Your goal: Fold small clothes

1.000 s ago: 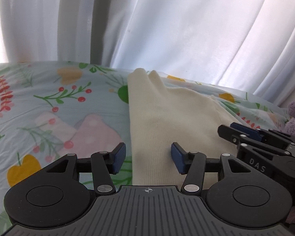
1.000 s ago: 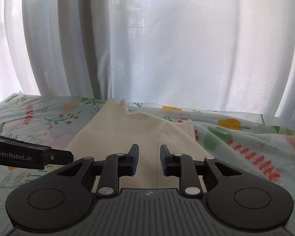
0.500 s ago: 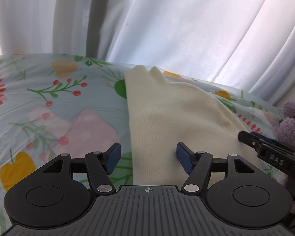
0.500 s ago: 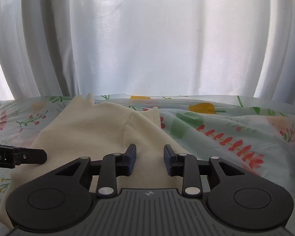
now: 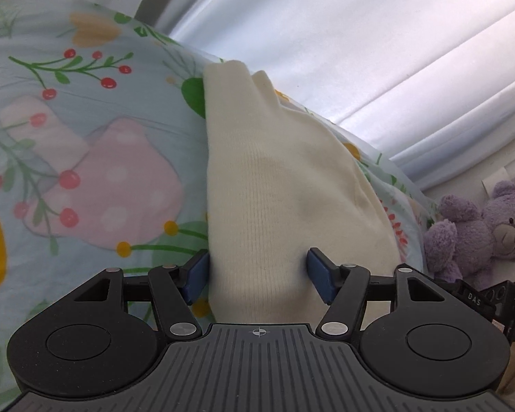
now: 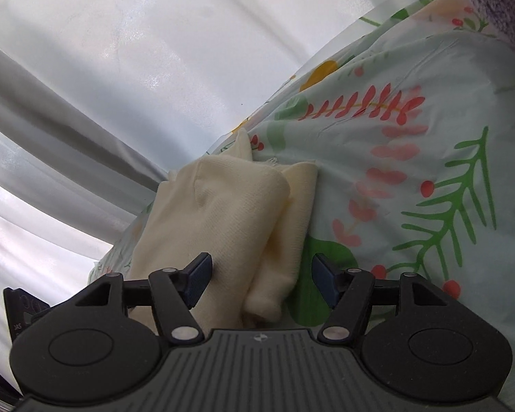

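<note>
A cream knit garment [image 5: 274, 185] lies folded lengthwise on a floral bedsheet [image 5: 86, 137], running from 6 o'clock up to 12 o'clock in the left wrist view. The left gripper [image 5: 257, 276] stands wide open over the near end, its 2 blue pads [image 5: 319, 274] straddling the cloth without pinching it; the left pad sits just beside the garment's left edge. The right gripper [image 6: 259, 283] is opening, its jaws astride the garment's right edge, and nothing is clamped. From the right wrist view the cloth shows 2 stacked layers. A white curtain [image 5: 360, 51] hangs behind the bed. A purple teddy bear [image 5: 480, 230] sits at 3 o'clock, well apart from the garment.
</note>
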Demonstrator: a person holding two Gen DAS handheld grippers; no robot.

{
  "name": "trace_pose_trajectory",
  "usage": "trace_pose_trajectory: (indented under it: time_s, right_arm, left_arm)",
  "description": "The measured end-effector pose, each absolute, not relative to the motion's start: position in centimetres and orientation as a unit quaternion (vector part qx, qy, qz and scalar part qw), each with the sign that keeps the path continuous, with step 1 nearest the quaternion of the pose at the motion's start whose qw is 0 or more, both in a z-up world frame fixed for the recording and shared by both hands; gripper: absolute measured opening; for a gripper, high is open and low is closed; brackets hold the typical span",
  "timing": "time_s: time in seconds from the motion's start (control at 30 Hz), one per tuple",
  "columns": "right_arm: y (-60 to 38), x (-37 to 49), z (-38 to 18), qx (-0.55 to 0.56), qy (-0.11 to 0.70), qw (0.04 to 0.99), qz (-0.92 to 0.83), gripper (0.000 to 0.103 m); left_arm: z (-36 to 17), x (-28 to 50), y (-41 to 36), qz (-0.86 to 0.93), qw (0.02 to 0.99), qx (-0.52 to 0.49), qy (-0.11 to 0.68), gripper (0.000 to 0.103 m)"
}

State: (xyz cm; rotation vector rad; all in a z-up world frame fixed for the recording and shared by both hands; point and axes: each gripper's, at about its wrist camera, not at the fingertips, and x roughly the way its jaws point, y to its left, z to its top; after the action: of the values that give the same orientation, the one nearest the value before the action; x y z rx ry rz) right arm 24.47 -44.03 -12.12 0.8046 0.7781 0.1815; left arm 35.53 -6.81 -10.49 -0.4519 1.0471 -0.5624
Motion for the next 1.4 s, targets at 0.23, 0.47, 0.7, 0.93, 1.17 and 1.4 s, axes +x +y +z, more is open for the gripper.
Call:
trace_pose_trajectory:
  time_s: [0.23,0.47,0.7,0.93,1.17,1.4]
  right_arm:
    - [-43.5,27.5,-12.4,0.387,0.382,0.832,0.115,0.065]
    - [-41.6,29.9,-12.6,0.376,0.391,0.829,0.139,0.052]
    - [-39.7,29.5,-11.4,0.359,0.379,0.841,0.144,0.038]
    - [-36.5,28.9,-9.1,0.347,0.366,0.843,0.184,0.038]
    - [-30.3,28.9,-9.6,0.310,0.389,0.834,0.237,0.039]
    - [-29.9,27.1,-9.4,0.262,0.396,0.865,0.163,0.058]
  left_arm:
    - [-10.8,37.1,-7.8,-0.261,0.803,-0.222,0.487,0.064]
    - [-10.9,37.4,-8.2,-0.255,0.809,-0.222,0.481,0.049]
    - [-9.1,36.7,-7.8,-0.253,0.826,-0.207,0.459,0.036]
    - [-5.7,33.6,-4.3,-0.245,0.853,-0.186,0.421,0.036]
    - [-6.2,31.0,0.6,-0.166,0.873,-0.156,0.431,0.039]
    - [-6.3,29.4,2.9,-0.123,0.890,-0.131,0.419,0.044]
